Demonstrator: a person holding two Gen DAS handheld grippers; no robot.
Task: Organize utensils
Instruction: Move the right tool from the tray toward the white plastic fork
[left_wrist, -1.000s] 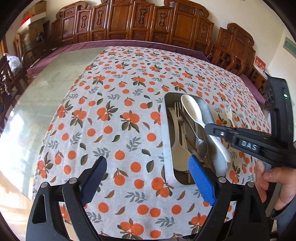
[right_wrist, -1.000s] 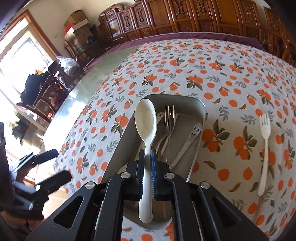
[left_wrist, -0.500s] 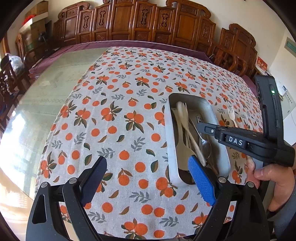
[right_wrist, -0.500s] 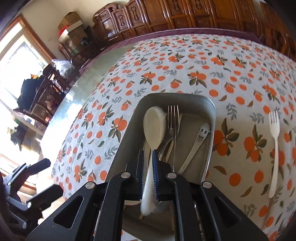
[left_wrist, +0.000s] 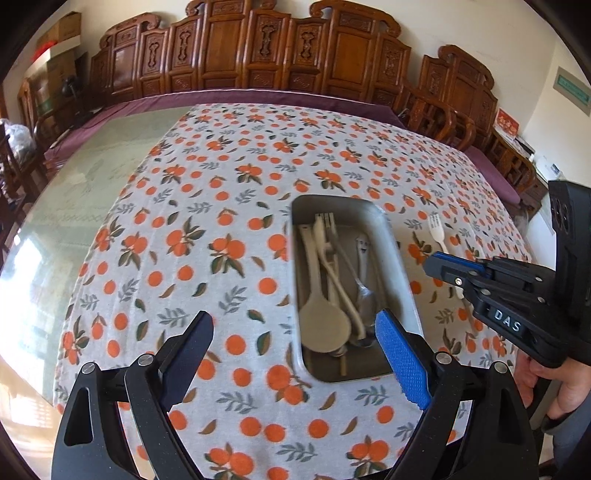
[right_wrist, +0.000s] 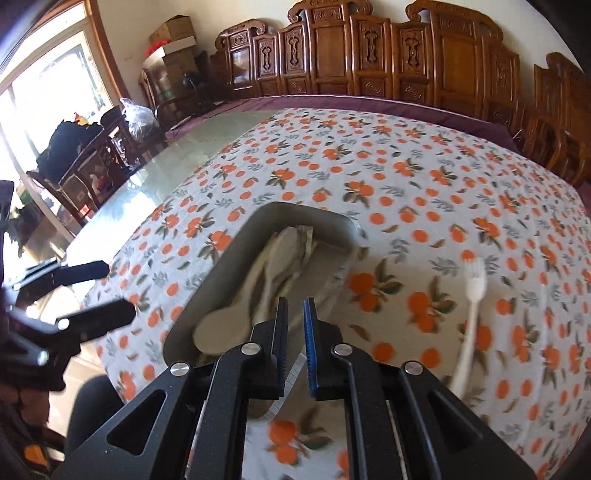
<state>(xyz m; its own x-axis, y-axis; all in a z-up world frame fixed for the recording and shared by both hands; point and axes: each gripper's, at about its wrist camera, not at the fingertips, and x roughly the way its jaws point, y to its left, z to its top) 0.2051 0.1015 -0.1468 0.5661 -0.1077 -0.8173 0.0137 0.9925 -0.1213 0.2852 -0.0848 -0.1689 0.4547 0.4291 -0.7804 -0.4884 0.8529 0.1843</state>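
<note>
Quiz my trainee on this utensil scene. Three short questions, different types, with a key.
1. True or false: the white fork lies on the tablecloth, outside the metal tray.
2. What is between the fingers of the right gripper?
3. Whose fingers stand wide apart? A) left gripper B) right gripper
Key: 1 true; 2 nothing; 3 A.
</note>
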